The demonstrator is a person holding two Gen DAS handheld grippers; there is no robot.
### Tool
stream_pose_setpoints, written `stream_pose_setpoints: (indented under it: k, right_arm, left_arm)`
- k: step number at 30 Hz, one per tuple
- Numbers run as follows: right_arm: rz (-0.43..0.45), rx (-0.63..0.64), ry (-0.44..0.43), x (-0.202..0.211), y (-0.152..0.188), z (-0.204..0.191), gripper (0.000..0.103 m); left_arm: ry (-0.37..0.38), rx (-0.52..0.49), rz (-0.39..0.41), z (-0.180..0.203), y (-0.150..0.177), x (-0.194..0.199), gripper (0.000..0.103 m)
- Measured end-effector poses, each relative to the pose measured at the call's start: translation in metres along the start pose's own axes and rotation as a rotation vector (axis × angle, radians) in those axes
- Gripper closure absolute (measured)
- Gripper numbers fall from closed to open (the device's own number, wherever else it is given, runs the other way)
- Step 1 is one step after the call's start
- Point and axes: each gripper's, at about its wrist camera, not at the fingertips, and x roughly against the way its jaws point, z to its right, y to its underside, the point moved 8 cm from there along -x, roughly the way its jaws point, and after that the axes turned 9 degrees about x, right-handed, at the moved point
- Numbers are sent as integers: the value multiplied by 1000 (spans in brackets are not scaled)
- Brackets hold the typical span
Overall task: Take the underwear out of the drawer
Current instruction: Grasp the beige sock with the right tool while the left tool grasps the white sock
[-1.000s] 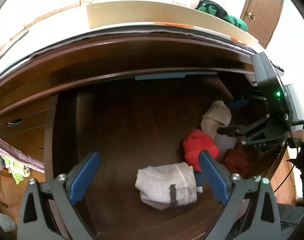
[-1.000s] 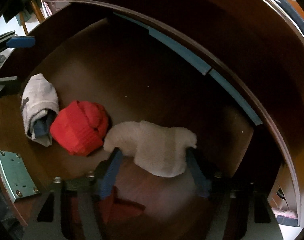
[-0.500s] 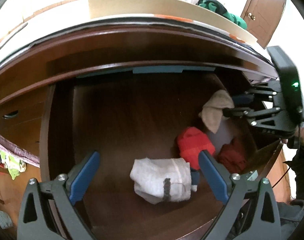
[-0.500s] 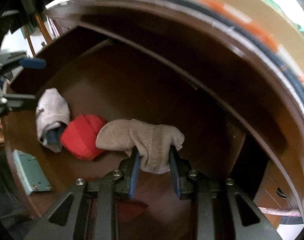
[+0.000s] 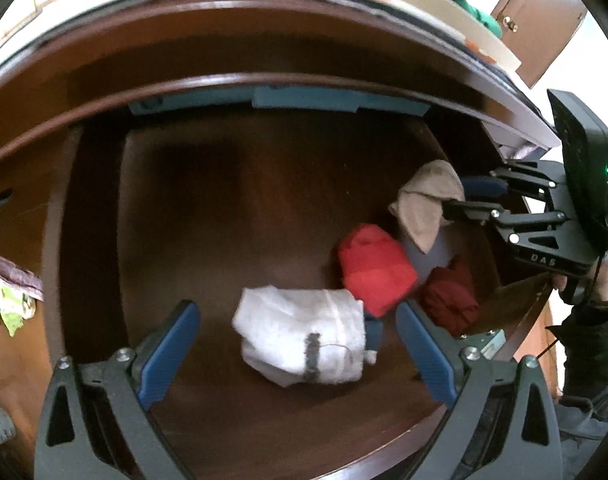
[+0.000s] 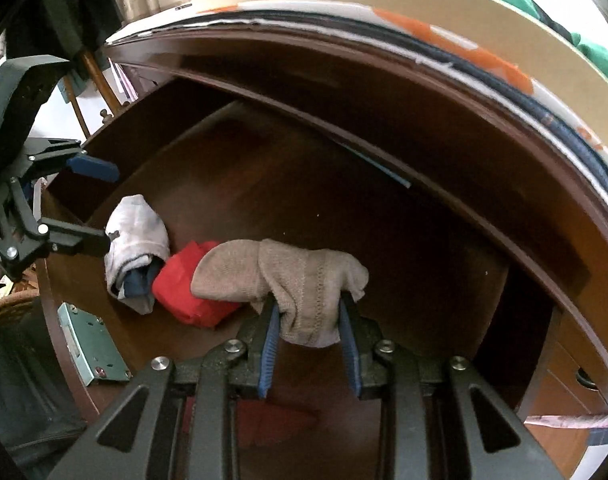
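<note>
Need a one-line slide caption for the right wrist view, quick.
Right gripper clamped on a beige garment above the open drawer, red bundle and grey bundle lying behind.

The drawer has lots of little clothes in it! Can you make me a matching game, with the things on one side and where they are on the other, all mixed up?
Things:
1. beige piece
2. white bundle
3. bright red bundle
4. dark red bundle

Places:
A. on the drawer floor, between the left gripper fingers' open span
B. pinched in the right gripper, lifted off the floor
C. nearest the drawer's right wall in the left wrist view
D. between the white bundle and the beige piece

Pairs: 1-B, 2-A, 3-D, 4-C
</note>
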Motion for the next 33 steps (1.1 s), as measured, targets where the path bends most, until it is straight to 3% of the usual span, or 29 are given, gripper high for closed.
stream_pose_setpoints:
  k: [10, 15, 17, 19, 24, 26, 28, 31, 33]
  right_arm:
    - [21, -30, -31, 10, -4, 20, 73]
    - [23, -31, -23, 13, -5, 20, 72]
    - [26, -38, -27, 14, -5, 21, 72]
    - [27, -42, -31, 15, -5, 20, 72]
    - [27, -48, -37, 15, -4, 21, 72]
    - [25, -53, -40, 15, -4, 22, 72]
    - [24, -55, -41, 14, -4, 23, 72]
    - [28, -61, -33, 15, -4, 24, 72]
    - [34, -61, -25, 16, -4, 24, 72]
  left_arm:
    - [-8, -9, -76, 6, 3, -15, 10]
    - [66, 29, -167, 5, 4, -27, 24]
    - [95, 42, -196, 5, 6, -29, 24]
    - [100, 43, -220, 6, 8, -32, 30]
    - [96, 22, -252, 10, 12, -36, 32]
    - [78, 3, -254, 11, 14, -38, 40]
    - [78, -8, -241, 11, 15, -39, 67]
    - [83, -17, -204, 13, 17, -36, 80]
    - [73, -30, -170, 13, 17, -33, 82]
